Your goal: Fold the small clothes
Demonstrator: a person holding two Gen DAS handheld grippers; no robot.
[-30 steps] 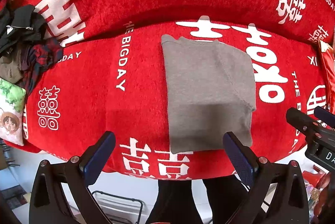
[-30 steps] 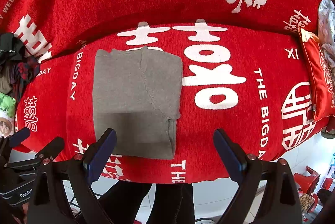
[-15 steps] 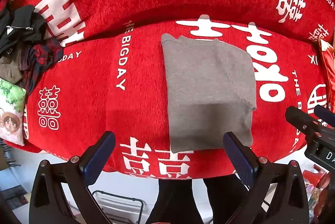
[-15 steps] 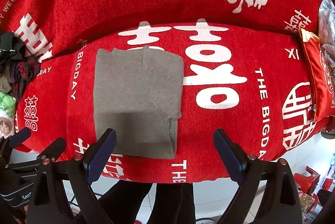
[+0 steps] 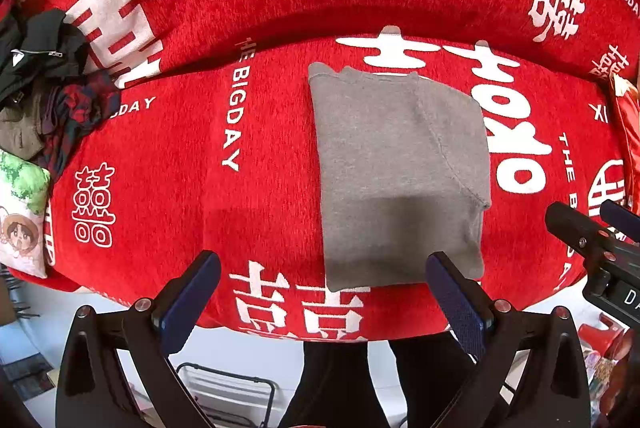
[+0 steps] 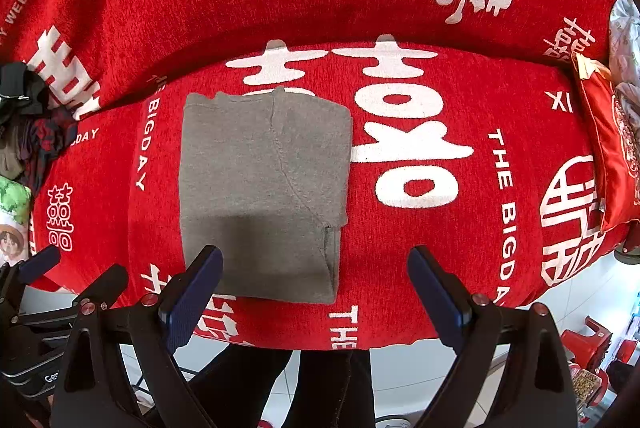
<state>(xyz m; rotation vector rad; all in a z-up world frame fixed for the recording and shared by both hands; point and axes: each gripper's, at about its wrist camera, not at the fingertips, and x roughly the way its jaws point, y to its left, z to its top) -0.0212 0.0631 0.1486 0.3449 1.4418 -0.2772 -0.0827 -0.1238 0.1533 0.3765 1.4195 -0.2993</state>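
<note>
No visible change; nothing moved since earlier.

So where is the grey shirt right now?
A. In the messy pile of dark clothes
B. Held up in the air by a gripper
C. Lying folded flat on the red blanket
C: the grey shirt lies folded flat on the red blanket, and both open grippers hold nothing.

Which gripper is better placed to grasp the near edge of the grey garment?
Probably the left gripper: the grey garment has its near edge between its open fingers. The right gripper sits further right.
</note>
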